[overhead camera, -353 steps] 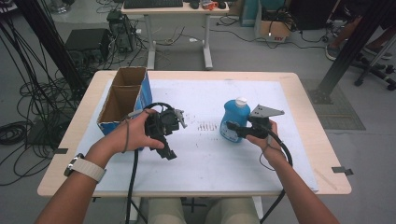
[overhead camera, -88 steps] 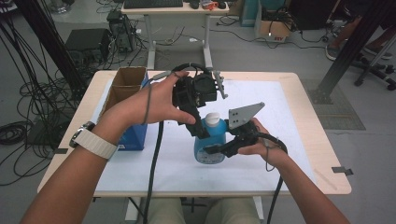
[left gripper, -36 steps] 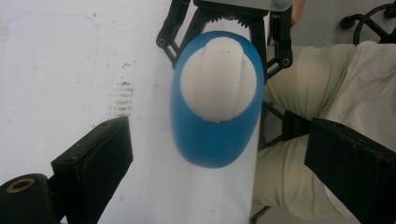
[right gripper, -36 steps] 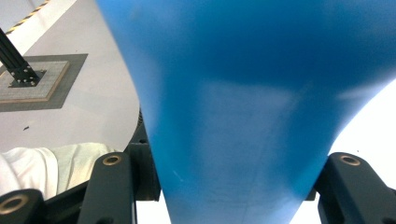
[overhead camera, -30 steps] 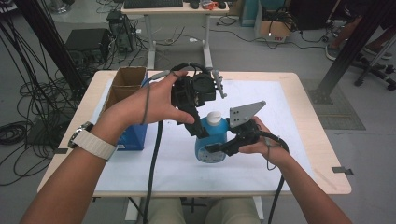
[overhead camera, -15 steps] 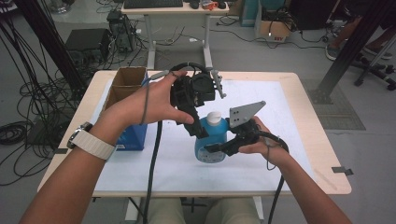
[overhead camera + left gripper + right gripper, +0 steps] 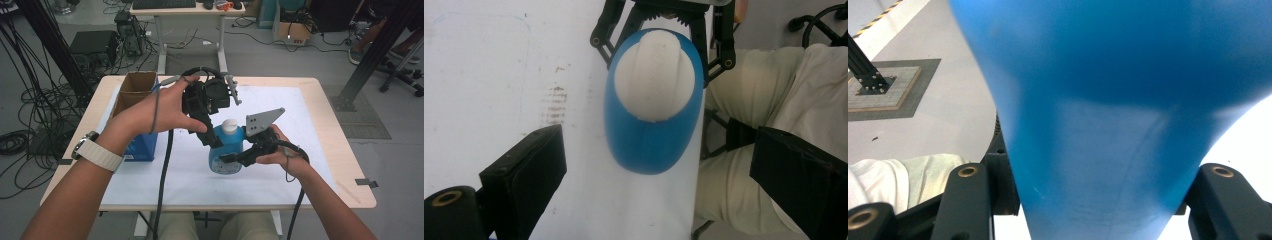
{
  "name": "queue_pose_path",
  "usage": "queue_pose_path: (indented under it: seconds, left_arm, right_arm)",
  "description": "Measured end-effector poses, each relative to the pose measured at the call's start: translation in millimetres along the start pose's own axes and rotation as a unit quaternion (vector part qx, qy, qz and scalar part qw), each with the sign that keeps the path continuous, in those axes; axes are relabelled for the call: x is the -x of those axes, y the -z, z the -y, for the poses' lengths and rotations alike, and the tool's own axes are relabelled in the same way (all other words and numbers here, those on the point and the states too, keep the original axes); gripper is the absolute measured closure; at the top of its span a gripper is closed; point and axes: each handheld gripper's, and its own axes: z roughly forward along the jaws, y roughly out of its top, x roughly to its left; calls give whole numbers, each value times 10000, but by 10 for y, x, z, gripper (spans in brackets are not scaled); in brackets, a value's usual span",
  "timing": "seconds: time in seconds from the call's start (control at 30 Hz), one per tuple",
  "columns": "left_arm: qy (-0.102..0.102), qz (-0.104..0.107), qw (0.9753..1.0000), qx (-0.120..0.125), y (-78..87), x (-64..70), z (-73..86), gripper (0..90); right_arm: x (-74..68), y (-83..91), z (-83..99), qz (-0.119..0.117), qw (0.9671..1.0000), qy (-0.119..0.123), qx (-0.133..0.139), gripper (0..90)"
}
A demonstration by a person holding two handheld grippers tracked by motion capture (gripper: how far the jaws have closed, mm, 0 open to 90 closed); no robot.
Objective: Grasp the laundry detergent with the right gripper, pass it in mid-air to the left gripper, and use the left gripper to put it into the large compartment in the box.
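Since a moment ago little has moved: the blue bottle [image 7: 226,150] is kept clamped upright on the counter [image 7: 320,150] by the right gripper [image 7: 239,156], while the left gripper [image 7: 216,142], jaws apart, is held above its white cap [image 7: 655,75], apparently for unscrewing.

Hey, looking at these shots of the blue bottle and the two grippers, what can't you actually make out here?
- Bottle label: too small in the high view; blurred and too close in the right gripper view.
- Cap: whether it is screwed tight cannot be told from above in the left gripper view.
- Left gripper tips: hidden behind the bottle in the high view.
- Box contents: the high view's angle hides its inside.
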Motion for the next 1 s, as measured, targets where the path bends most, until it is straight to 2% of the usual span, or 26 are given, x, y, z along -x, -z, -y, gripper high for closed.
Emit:
queue_pose_path:
  seconds: [1.0]
  left_arm:
    - [8, -15, 10000, -2, 4, 2, 15, 82]
  right_arm:
    - [-3, -10, -4, 0, 10000, 16, -20, 430]
